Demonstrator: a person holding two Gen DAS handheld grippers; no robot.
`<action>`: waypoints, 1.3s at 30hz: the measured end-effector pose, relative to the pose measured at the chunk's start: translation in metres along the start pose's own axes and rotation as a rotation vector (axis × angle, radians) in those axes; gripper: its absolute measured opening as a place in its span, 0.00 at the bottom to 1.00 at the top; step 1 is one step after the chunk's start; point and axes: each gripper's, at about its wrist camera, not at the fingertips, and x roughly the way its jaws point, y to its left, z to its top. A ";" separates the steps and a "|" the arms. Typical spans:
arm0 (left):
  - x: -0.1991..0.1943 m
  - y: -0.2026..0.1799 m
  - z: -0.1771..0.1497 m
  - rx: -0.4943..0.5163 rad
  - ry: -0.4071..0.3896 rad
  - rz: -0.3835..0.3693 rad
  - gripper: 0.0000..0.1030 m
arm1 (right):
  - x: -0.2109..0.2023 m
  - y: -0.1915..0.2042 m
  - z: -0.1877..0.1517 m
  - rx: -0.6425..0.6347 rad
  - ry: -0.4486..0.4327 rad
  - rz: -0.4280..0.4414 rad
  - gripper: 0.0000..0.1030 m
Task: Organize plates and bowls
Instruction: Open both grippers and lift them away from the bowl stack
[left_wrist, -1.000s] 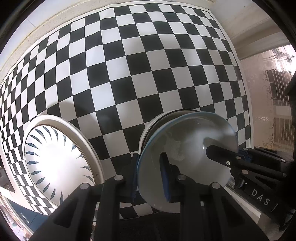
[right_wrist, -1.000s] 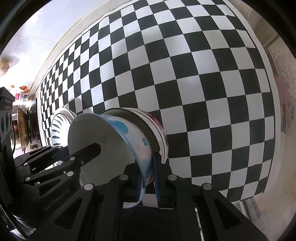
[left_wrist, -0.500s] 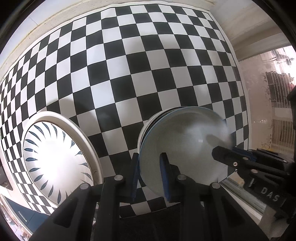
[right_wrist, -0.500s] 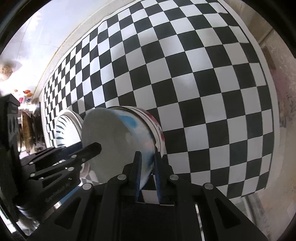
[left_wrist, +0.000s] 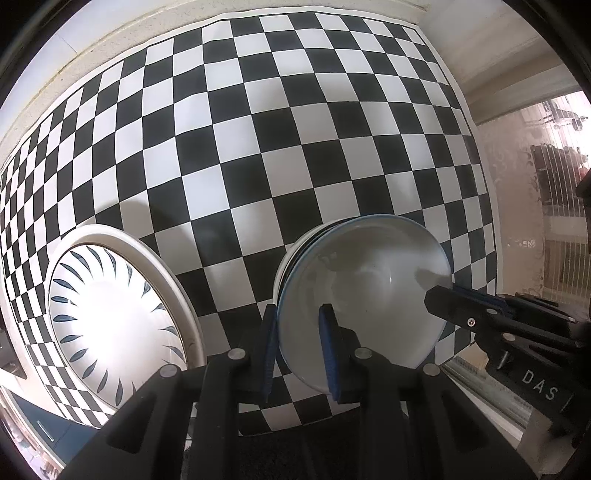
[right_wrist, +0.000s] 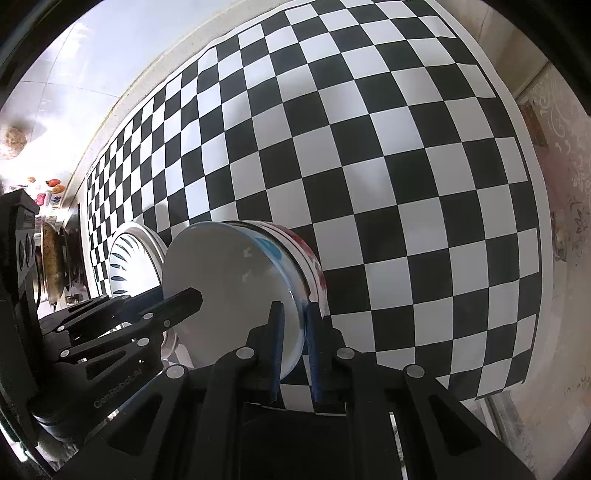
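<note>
Stacking step, it seems; white blue-rimmed bowl (left_wrist: 364, 291) nested in red-patterned bowl (right_wrist: 314, 266) on checkered table (left_wrist: 258, 147); left gripper (left_wrist: 297, 350) and right gripper (right_wrist: 293, 354) both pinching its rim; next, let go gently.

"DAS" on right hand-held gripper (left_wrist: 456, 308), "GenRobot.AI" on left hand-held gripper (right_wrist: 184, 301)

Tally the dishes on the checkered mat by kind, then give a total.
Bowls: 2, a blue-patterned bowl nested in a red-patterned bowl, both grippers at the rim.
Plates: 1, the leaf-patterned plate beside them.
Total: 3
</note>
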 end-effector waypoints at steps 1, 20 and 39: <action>0.000 0.000 -0.001 -0.001 -0.002 0.003 0.20 | 0.000 0.000 0.000 0.000 0.000 0.000 0.13; -0.069 0.002 -0.032 -0.011 -0.190 0.047 0.71 | -0.067 0.020 -0.035 -0.102 -0.161 -0.119 1.00; -0.195 -0.006 -0.112 -0.048 -0.405 0.119 0.87 | -0.212 0.081 -0.121 -0.182 -0.428 -0.185 1.00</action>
